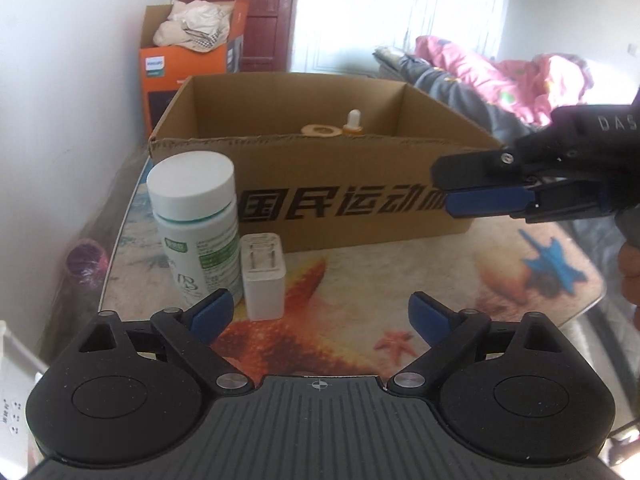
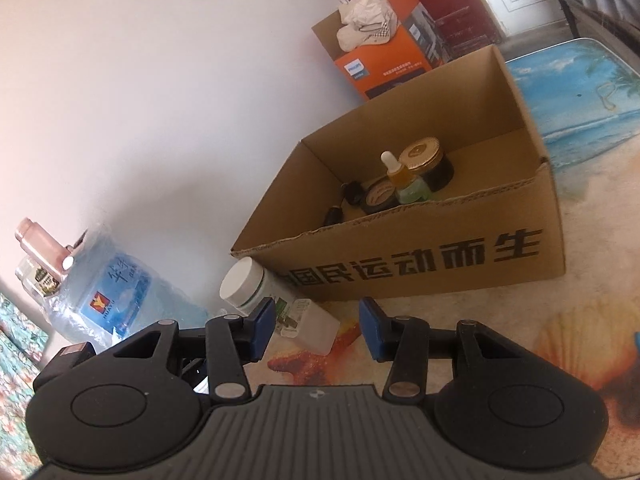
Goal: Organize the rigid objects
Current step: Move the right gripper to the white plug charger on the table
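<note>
A white pill bottle [image 1: 196,224] with green label and a white plug adapter [image 1: 264,278] stand on the table in front of an open cardboard box [image 1: 320,204]. My left gripper [image 1: 320,314] is open and empty, just short of the adapter. My right gripper [image 2: 316,328] is open and empty, held above the table near the adapter [image 2: 312,326] and bottle [image 2: 250,286]; it also shows in the left wrist view [image 1: 444,188]. The box [image 2: 420,256] holds a dropper bottle [image 2: 396,170], a gold-lidded jar [image 2: 426,162], a round tin and a small black item.
An orange Philips box [image 1: 188,68] with cloth on top stands behind by the white wall. A blue water jug [image 2: 108,292] lies left of the table. A sofa with pink bedding [image 1: 500,76] is at right. The table edge [image 1: 592,304] curves at right.
</note>
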The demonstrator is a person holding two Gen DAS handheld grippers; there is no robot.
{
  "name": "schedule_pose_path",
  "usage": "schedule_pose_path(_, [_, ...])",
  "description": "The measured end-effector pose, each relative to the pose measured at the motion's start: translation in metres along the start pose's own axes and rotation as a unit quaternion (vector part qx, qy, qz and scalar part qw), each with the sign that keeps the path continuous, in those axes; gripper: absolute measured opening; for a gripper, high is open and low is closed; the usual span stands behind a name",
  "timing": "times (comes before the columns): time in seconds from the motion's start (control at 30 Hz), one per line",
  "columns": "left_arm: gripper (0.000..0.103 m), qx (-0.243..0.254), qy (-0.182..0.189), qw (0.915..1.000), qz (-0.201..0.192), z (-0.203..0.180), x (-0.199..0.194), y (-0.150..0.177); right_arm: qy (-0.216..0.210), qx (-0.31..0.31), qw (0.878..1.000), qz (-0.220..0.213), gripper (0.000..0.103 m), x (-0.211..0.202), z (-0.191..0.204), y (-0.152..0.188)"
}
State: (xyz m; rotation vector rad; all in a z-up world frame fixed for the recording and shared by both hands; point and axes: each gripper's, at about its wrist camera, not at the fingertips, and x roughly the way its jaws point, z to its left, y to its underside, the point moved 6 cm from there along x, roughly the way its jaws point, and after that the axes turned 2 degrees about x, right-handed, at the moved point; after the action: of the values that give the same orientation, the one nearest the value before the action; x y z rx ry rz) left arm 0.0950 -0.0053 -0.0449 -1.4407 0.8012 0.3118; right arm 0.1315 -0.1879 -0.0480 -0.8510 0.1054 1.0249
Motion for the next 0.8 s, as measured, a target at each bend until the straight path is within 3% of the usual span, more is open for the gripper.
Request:
schedule_pose_path(0.27, [0.064,-0.005,-0.035,0.9994,0.001,0.016,0.025,0.004,-0.014,0.035,0.999,0.037,0.038,0.067,-0.003,0.002])
schedule_pose_path(0.47, [0.048,-0.013,-0.033,0.9994,-0.001,0.020,0.035,0.006,-0.009,0.059,0.996,0.059,0.031,0.103,-0.012,0.009])
schedule_pose_path(0.67, [0.032,-0.016,-0.027,0.9995,-0.006,0.023,0.034,0.007,-0.018,0.076,0.995,0.068,0.028,0.113,-0.014,0.016])
schedule_pose_path(0.8, [0.030,-0.010,-0.018,0.9998,-0.007,0.017,0.033,0.007,-0.014,0.078,0.995,0.063,0.026,0.107,-0.017,0.018])
